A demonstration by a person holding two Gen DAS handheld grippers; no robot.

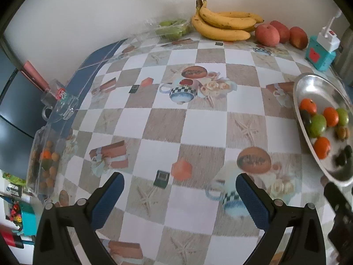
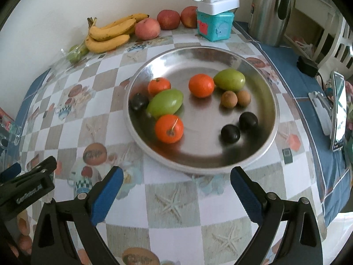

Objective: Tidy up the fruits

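A round metal plate [image 2: 154, 66] holds three oranges [image 2: 169, 128], two green fruits [image 2: 165, 103], two small brown fruits [image 2: 229, 98] and three dark plums [image 2: 230, 133]. My right gripper [image 2: 176, 175] hovers open just in front of the plate's near rim, nothing between its fingers. In the left wrist view the plate [image 1: 308, 84] lies at the right edge, and my left gripper [image 1: 179, 181] hangs open over the patterned tablecloth, empty. Bananas [image 1: 222, 25] and red apples [image 1: 267, 35] lie along the far wall.
A clear plastic box [image 1: 45, 161] with small fruits stands at the table's left edge, a glass mug [image 1: 59, 103] behind it. A clear pack of green fruit [image 1: 172, 28] sits by the bananas. A teal box [image 2: 215, 25] with a white power strip, a steel kettle [image 2: 272, 11] and a phone [image 2: 338, 110] stand at the right.
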